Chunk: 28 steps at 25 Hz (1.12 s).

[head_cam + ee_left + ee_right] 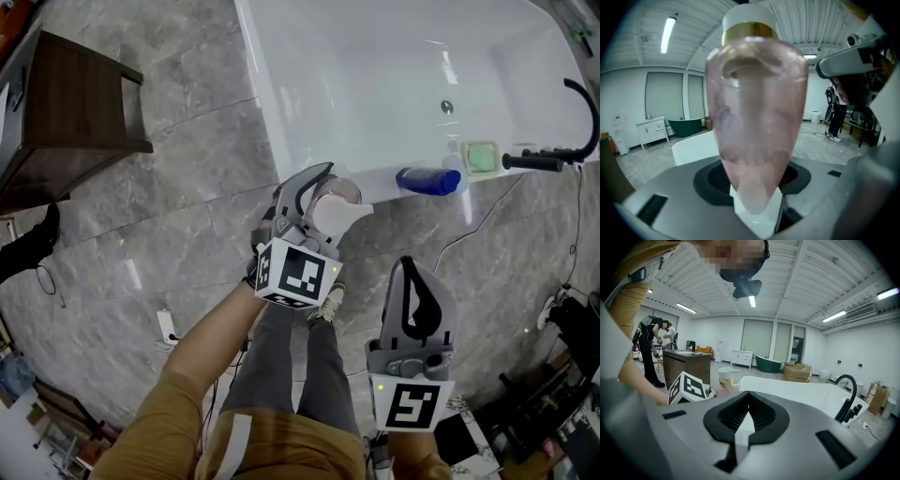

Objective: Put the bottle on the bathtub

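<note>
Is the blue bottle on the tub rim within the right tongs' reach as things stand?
Likely yes: the right tongs are empty and shut, and nothing stands between them and the blue bottle on the tub rim; they must open first.

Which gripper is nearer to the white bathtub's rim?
Left. The left gripper, holding the pink bottle, is by the bathtub rim; the right gripper hangs back over the floor.

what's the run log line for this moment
left gripper: jaws shut on pink bottle, by bathtub rim | right gripper: jaws shut, empty | blue bottle lying on rim | placement not yet done
</note>
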Motion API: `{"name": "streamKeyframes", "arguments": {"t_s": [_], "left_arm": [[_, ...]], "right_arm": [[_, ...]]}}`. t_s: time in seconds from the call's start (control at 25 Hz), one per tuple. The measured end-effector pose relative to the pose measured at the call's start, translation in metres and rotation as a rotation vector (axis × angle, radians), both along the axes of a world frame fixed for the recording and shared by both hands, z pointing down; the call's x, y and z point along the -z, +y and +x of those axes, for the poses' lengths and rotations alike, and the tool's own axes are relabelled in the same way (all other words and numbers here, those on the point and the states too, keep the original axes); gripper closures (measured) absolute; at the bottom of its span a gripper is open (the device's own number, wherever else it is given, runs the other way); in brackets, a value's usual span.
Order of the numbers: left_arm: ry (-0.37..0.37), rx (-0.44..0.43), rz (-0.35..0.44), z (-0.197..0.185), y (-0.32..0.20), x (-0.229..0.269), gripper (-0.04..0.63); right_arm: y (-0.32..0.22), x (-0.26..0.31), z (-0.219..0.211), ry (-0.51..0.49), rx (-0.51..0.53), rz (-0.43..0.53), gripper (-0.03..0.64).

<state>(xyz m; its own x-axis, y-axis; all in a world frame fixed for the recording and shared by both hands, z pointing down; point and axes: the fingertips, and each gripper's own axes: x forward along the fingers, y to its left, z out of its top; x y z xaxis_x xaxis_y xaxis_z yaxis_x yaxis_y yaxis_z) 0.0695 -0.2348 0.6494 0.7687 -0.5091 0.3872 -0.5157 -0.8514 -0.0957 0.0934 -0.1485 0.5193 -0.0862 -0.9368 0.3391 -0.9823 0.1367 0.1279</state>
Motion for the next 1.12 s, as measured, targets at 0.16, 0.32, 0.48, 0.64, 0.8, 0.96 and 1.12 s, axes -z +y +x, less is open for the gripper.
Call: {"name": "streamKeyframes", "arguments": {"t_s": [0.16, 0.32, 0.48, 0.64, 0.8, 0.96, 1.12], "left_arm": [[-0.007, -0.007, -0.010, 0.005, -0.002, -0.010, 0.360], [-0.015, -0.006, -0.026, 0.009, -0.005, -0.019, 0.360], [-0.025, -0.006, -0.038, 0.010, -0.005, -0.028, 0.360], [-0.032, -0.007, -0.044, 0.010, -0.005, -0.037, 0.360], [-0.038, -0.009, -0.056, 0.011, -0.005, -0.044, 0.360], [-0.049, -0.018, -0.061, 0.013, -0.003, -0.052, 0.359], [-0.062, -0.031, -0.068, 0.018, 0.001, -0.054, 0.359]], "right_arm": [[-0.003, -0.006, 0.001, 0.000, 0.000, -0.011, 0.612], [-0.004, -0.011, 0.006, -0.003, -0.003, -0.024, 0.612], [-0.005, -0.015, 0.008, -0.012, -0.012, -0.028, 0.612], [-0.007, -0.022, 0.009, -0.014, -0.011, -0.037, 0.612], [-0.010, -0.026, 0.012, -0.016, -0.016, -0.041, 0.612], [-0.013, -0.030, 0.016, -0.018, -0.022, -0.045, 0.612], [-0.013, -0.033, 0.021, -0.019, -0.025, -0.052, 0.612]]}}
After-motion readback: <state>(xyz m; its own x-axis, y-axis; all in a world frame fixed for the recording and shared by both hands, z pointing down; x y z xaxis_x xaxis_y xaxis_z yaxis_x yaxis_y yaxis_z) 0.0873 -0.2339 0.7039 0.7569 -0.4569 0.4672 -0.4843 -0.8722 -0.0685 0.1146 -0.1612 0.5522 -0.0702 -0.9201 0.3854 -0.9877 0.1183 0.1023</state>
